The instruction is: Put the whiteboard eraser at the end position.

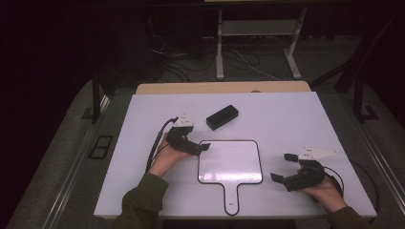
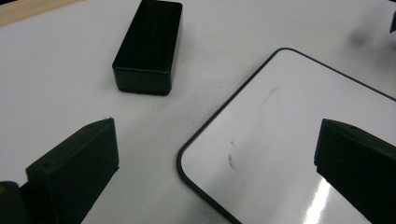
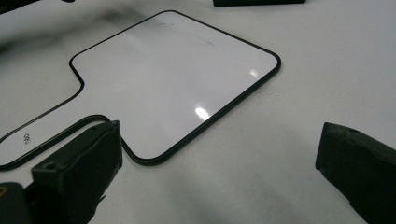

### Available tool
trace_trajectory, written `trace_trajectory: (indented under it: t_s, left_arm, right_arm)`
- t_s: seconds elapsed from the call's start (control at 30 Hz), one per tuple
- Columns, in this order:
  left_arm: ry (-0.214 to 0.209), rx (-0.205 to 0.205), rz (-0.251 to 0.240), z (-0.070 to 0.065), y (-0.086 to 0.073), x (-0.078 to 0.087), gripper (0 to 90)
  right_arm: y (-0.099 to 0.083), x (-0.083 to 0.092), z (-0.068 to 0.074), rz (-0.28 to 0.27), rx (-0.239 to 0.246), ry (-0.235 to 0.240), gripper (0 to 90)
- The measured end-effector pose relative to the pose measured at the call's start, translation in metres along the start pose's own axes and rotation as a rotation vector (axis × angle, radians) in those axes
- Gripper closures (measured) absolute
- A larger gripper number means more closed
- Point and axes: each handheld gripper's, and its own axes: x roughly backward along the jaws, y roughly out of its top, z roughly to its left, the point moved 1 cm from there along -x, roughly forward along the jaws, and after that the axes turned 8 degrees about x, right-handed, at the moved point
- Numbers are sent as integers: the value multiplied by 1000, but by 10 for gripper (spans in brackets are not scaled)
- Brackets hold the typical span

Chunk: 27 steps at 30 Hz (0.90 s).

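On the white table lie one paddle whiteboard, one black eraser; both tongs released.

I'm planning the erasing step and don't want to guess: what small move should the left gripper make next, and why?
Probably swing the left gripper away from the person toward the black eraser block and straddle it. Its fingers stand open and empty over the corner of the handled whiteboard, which shows faint marks. The eraser lies free on the table, just beyond the board.
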Motion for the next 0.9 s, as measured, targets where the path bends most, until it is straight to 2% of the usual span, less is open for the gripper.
trace_trajectory:
  t_s: [0.17, 0.33, 0.73, 0.9]
  left_arm:
    - [-10, 4, -46, -6, -6, 14, 0]
    - [-13, 3, -73, -13, -15, 27, 0]
    - [2, 6, -76, -21, -44, 46, 0]
    - [8, 31, -79, -20, -55, 54, 0]
  right_arm:
    - [0, 0, 1, 2, 1, 0, 0]
    - [0, 0, 0, 1, 1, -1, 0]
    - [0, 0, 1, 2, 2, -2, 0]
    - [0, 0, 1, 3, 2, -4, 0]
